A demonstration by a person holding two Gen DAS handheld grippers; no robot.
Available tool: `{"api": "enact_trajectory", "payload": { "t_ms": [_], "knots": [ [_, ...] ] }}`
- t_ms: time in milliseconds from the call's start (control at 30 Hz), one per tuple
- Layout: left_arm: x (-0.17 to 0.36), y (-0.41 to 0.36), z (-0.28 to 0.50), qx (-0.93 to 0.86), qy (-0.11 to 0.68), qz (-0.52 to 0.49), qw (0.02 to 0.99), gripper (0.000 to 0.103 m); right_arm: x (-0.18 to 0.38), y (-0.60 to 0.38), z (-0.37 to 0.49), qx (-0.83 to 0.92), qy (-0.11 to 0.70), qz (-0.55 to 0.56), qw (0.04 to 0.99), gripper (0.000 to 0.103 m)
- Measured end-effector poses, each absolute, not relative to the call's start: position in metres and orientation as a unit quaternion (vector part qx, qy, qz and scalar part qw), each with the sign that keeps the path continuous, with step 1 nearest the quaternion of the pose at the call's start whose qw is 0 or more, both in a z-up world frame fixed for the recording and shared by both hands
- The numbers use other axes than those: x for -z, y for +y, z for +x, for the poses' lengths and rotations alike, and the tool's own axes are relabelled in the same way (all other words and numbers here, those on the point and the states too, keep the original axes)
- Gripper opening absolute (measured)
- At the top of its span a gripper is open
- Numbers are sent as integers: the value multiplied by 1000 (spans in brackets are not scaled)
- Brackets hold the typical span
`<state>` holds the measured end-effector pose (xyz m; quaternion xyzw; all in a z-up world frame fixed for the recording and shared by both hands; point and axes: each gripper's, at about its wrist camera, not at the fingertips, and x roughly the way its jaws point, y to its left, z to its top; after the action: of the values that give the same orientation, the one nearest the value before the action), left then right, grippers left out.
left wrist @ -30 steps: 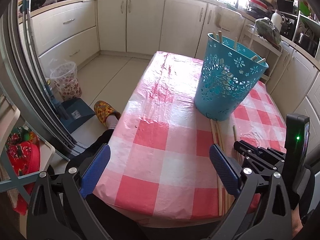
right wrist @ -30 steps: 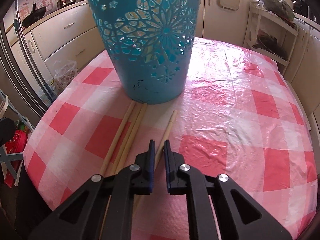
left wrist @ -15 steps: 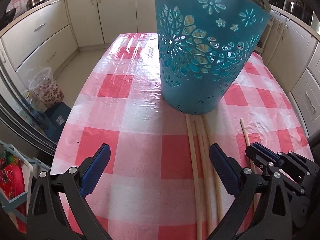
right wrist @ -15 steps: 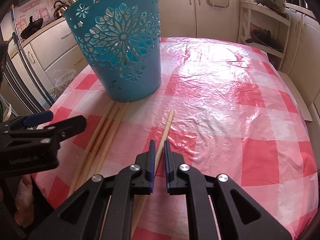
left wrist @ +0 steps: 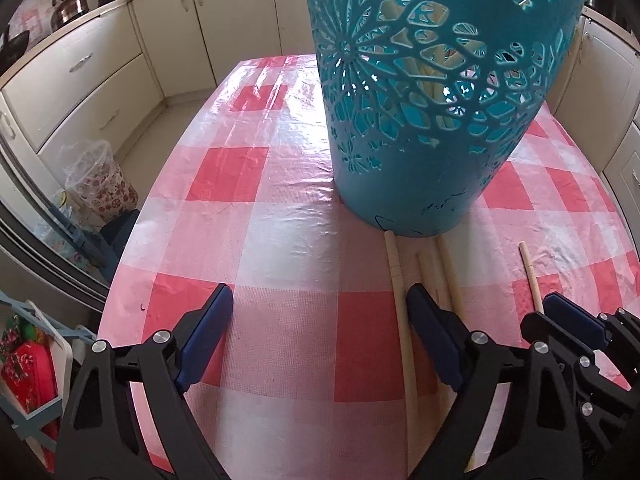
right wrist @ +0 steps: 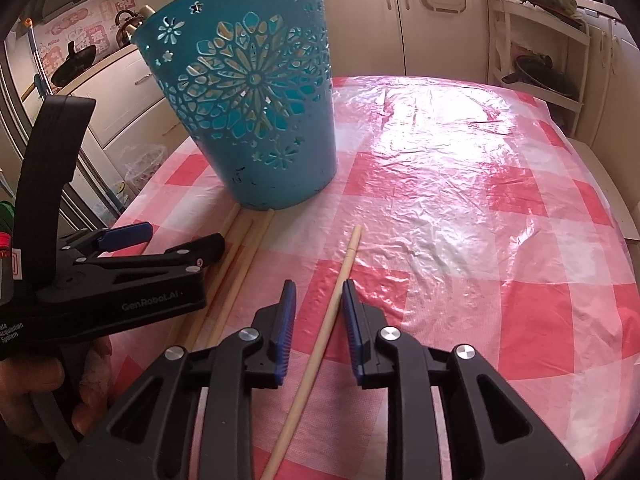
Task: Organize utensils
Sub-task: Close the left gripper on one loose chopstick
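Note:
A teal cut-out basket (left wrist: 420,120) (right wrist: 248,120) stands on the pink checked table and has several pale sticks inside. Three long chopsticks (left wrist: 400,300) (right wrist: 240,248) lie side by side in front of it. A single chopstick (left wrist: 530,276) (right wrist: 344,264) lies to their right. My left gripper (left wrist: 320,304) hovers low over the cloth with its jaws closing. The leftmost stick runs just inside its right finger. My right gripper (right wrist: 319,296) has its jaws opening. The single chopstick passes between its pads, and they do not press on it.
The tablecloth (left wrist: 280,240) ends at a rounded edge on the left, above a floor bin lined with a plastic bag (left wrist: 100,184). Cream kitchen cabinets (left wrist: 80,80) ring the room. A white rack (right wrist: 540,60) stands beyond the table's far right corner.
My left gripper came closer to the basket and lower, and its jaws narrowed a little. The right gripper's jaws, shut before, have parted around the single chopstick.

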<state>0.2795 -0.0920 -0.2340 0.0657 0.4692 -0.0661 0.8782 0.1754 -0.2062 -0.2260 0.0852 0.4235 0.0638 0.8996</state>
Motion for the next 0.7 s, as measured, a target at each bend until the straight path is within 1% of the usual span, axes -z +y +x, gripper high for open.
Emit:
{"api": "enact_trajectory", "payload": {
  "t_ms": [33, 100, 167, 200, 233, 267, 300, 333, 367, 700],
  "knots": [
    [233, -93, 280, 71, 466, 66, 880, 78, 226, -207, 176, -64, 424, 88, 899, 25],
    [233, -95, 281, 82, 459, 65, 882, 67, 226, -209, 178, -63, 425, 96, 898, 25],
    [232, -97, 281, 98, 451, 67, 884, 48, 226, -209, 179, -61, 425, 96, 898, 25],
    [232, -100, 279, 107, 449, 69, 884, 41, 225, -208, 179, -61, 426, 90, 898, 24],
    [231, -103, 277, 117, 446, 73, 885, 30, 225, -207, 179, -59, 426, 81, 899, 24],
    [231, -105, 274, 124, 444, 75, 884, 20, 225, -204, 179, -56, 427, 72, 900, 21],
    [231, -106, 271, 128, 442, 77, 885, 12, 225, -204, 179, -60, 429, 69, 899, 18],
    [231, -106, 268, 134, 442, 74, 884, 9, 226, -203, 180, -66, 432, 72, 896, 10],
    [231, -103, 265, 137, 443, 67, 884, 7, 225, -203, 180, -68, 433, 74, 896, 10],
    [232, -88, 273, 143, 470, 23, 871, 7, 223, -207, 188, -57, 435, 81, 895, 12]
  ]
}}
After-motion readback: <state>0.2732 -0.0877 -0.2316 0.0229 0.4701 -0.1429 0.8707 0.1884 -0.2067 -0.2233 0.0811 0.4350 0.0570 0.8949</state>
